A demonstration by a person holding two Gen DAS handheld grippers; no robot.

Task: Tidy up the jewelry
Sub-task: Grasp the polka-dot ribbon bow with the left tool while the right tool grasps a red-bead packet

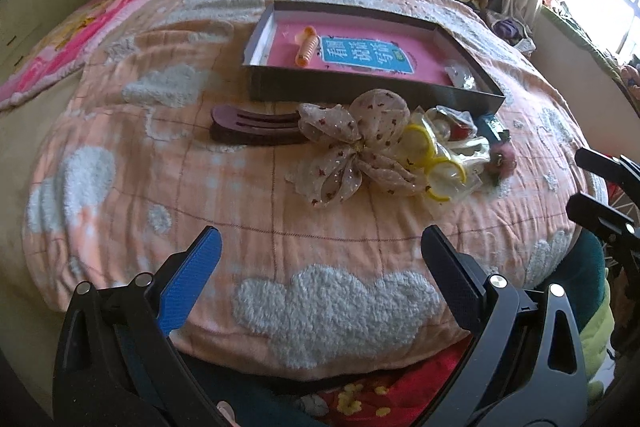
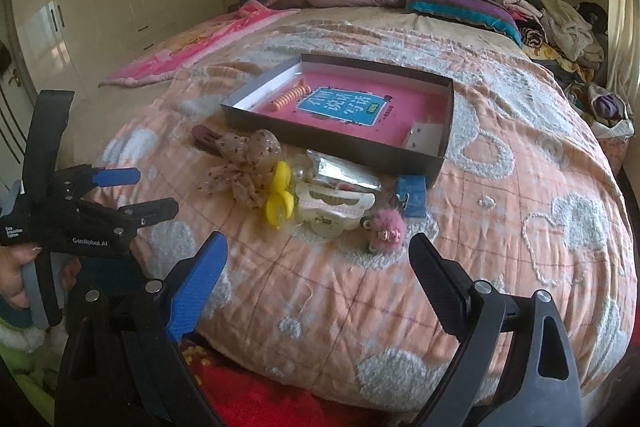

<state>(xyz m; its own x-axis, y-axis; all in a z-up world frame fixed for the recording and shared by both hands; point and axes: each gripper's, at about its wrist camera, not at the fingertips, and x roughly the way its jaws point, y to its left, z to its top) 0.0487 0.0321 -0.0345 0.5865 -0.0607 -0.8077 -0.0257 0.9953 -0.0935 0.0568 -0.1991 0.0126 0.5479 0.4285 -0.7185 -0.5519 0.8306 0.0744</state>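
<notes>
**Hair accessories wait beside an open box on a quilted bed**

Peach quilt (image 2: 500,187) with fluffy white cloud patches covers the bed, pillows and folded clothes piled at its far end beside cream wardrobes. On the quilt sits a shallow dark box (image 1: 360,89), its floor lined with a pink sheet bearing a blue label; an orange spiral hair tie (image 1: 307,47) lies inside near the far left corner, and a small clear packet (image 1: 460,75) rests in the near right corner. Just in front of the box, a cluster of accessories lies on the quilt: a brown hair clip (image 1: 256,125), a beige spotted bow (image 1: 352,151), yellow rings (image 1: 432,163) in clear wrapping, a cream claw clip (image 2: 336,205), a pink fluffy charm (image 2: 384,233) and a small blue box (image 2: 412,195). The left gripper (image 1: 320,263) and right gripper (image 2: 318,267) both hover at the near edge of the bed, jaws spread wide, holding nothing.
</notes>
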